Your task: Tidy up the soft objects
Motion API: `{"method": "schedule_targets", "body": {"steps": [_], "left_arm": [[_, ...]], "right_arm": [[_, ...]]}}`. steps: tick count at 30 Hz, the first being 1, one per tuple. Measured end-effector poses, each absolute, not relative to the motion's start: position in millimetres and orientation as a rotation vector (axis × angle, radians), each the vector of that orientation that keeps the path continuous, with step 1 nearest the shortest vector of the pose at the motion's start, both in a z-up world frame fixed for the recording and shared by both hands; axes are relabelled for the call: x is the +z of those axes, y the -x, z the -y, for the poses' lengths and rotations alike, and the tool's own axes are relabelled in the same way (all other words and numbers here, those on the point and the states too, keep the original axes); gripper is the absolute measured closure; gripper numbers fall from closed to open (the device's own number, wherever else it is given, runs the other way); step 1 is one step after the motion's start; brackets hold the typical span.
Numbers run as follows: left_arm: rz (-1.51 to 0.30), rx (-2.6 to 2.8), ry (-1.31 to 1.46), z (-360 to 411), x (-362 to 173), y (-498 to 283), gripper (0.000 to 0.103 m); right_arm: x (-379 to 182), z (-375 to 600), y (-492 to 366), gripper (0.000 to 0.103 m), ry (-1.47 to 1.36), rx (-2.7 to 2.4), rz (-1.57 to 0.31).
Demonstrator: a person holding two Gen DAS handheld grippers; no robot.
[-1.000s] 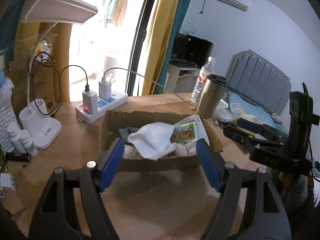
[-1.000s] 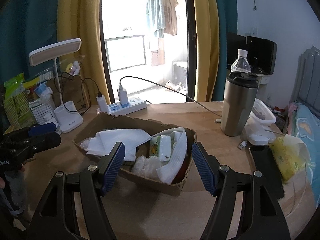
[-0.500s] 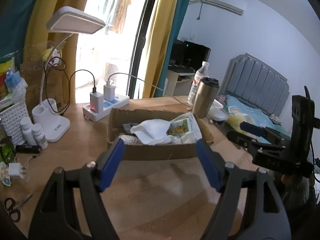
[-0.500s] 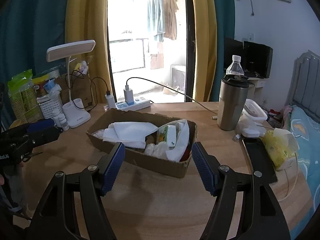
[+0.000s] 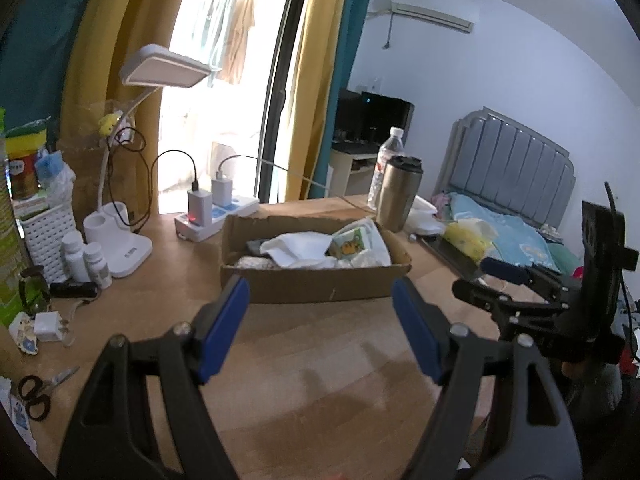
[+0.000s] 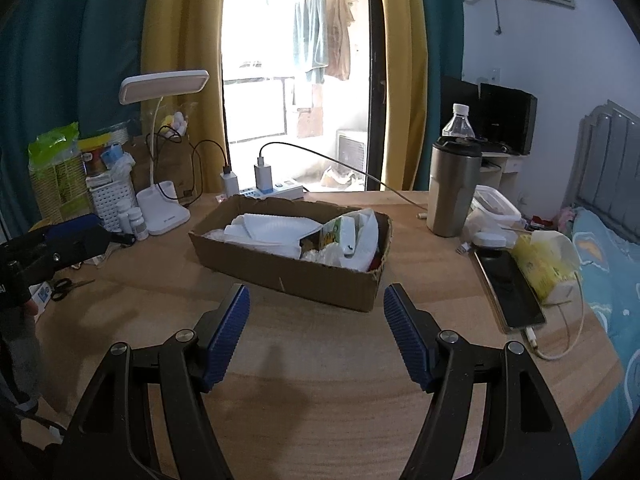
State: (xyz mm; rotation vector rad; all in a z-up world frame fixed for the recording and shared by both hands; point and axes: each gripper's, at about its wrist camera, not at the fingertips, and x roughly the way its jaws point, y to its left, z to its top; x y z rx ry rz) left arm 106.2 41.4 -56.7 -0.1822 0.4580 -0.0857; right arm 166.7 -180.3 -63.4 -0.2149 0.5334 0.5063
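A shallow cardboard box (image 5: 316,282) (image 6: 288,272) sits mid-table, filled with soft things: a white folded cloth (image 5: 298,248) (image 6: 272,230), a tissue pack with a cartoon print (image 5: 350,242) (image 6: 334,232) and white plastic wrapping (image 6: 366,236). My left gripper (image 5: 320,304) is open and empty, held back from the box's near side. My right gripper (image 6: 316,308) is open and empty, also back from the box. The right gripper shows at the right of the left wrist view (image 5: 500,280); the left gripper shows at the left of the right wrist view (image 6: 68,240).
A steel tumbler (image 6: 454,190), water bottle (image 6: 458,122), phone on a cable (image 6: 510,288) and yellow tissue pack (image 6: 544,264) are at the right. A desk lamp (image 6: 164,208), power strip (image 5: 216,216), pill bottles (image 5: 86,258), white basket (image 5: 48,236) and scissors (image 5: 36,392) are at the left.
Both grippers have pulled back and up from the box, which now looks smaller and farther away. Both stay open and empty. The box contents have not moved.
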Motion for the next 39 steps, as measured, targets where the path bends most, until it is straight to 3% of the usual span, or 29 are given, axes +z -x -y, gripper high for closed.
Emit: {"method": "schedule_targets", "body": {"steps": [8, 10, 11, 31, 39], "left_arm": [[-0.430, -0.080, 0.161, -32, -51, -78, 0.024], [-0.417, -0.076, 0.155, -31, -47, -73, 0.007], [-0.411, -0.073, 0.152, -31, -45, -70, 0.005], [-0.250, -0.050, 0.085, -9, 34, -16, 0.004], [-0.228, -0.003, 0.087, -8, 59, -6, 0.004]], "right_arm": [[-54, 190, -138, 0.030, 0.213, 0.492, -0.472], [-49, 195, -131, 0.030, 0.200, 0.482, -0.448], [-47, 198, -128, 0.030, 0.195, 0.479, -0.438], [28, 219, -73, 0.029, 0.203, 0.435, -0.272], [46, 227, -61, 0.024, 0.191, 0.414, -0.253]]}}
